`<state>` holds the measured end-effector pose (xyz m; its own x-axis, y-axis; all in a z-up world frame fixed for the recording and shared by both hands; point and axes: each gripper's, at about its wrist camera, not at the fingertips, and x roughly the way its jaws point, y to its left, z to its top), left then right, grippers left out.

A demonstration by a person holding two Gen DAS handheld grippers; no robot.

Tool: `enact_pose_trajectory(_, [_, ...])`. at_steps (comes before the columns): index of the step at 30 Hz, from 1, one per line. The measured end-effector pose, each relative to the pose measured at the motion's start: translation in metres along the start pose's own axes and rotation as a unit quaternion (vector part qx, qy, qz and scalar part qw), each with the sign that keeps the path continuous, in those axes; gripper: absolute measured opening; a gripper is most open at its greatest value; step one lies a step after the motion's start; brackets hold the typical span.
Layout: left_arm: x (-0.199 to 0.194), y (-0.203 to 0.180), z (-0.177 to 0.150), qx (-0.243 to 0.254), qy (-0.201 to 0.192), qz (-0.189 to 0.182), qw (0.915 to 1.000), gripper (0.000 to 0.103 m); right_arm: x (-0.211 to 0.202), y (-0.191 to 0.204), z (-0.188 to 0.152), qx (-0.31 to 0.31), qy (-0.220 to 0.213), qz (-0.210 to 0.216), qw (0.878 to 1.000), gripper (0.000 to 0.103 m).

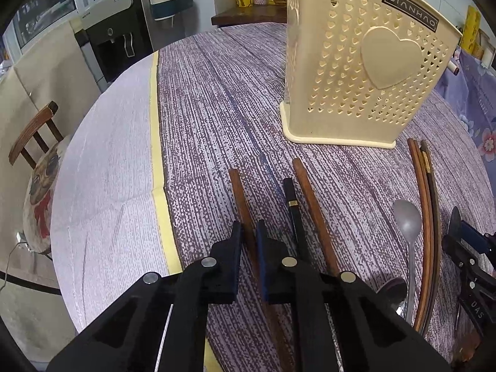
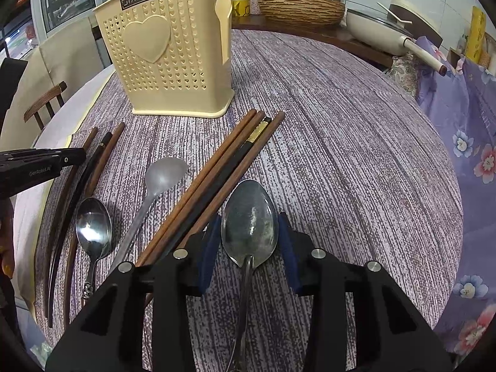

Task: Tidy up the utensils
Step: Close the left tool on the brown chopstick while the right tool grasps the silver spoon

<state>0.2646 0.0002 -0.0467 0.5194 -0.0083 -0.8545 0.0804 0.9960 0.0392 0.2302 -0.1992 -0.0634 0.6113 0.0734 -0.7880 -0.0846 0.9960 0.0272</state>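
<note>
Pickup is the step in hand on both sides, judging from how the tools sit. Your left gripper (image 1: 248,232) has its fingers set close on either side of the leftmost brown chopstick (image 1: 240,198); they look to be pinching it, though actual contact cannot be confirmed. That chopstick lies on the table (image 1: 201,93) beside a black chopstick (image 1: 293,207) and another brown one (image 1: 310,195). Your right gripper (image 2: 249,232) has its fingers spread wide, one on each side of the bowl of a dull metal spoon (image 2: 249,220), and neither pad is seen to touch it. The spoon lies bowl-up on the striped cloth, handle running back under the tool, just beside a bundle of four chopsticks (image 2: 229,167) (three brown, one black with a gold band). Two more spoons, a grey one (image 2: 162,173) and a shiny one (image 2: 93,226), lie to the left. The cream perforated utensil holder (image 2: 167,55) stands upright at the far side, well apart from both tools, with nothing visible inside it. For the next move, close the right fingers on the spoon (the neck offers a narrower, surer grip than the rounded bowl), lift it level, and carry it to the holder's open top.
</note>
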Motion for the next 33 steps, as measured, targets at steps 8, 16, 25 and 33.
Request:
enact_pose_trajectory(8, [0.000,0.000,-0.002,-0.010,-0.006,-0.013,0.9999,0.009,0.001,-0.001,0.000,0.000,-0.001,0.006,1.000,0.038])
enact_pose_trajectory(16, [-0.011,0.004,-0.001,-0.026,-0.025,-0.037,0.9987,0.008,-0.007,-0.007,0.002,0.018,-0.020,0.030,0.999,0.038])
enact_pose_trajectory(25, [-0.053,0.005,0.003,-0.030,-0.085,-0.057,0.9943,0.008,-0.046,-0.015,0.013,0.030,-0.091,0.081,0.992,0.038])
enact_pose_trajectory(33, [-0.092,0.010,0.011,-0.029,-0.141,-0.066,0.9874,0.008,-0.085,-0.011,0.021,0.015,-0.137,0.095,0.986,0.038])
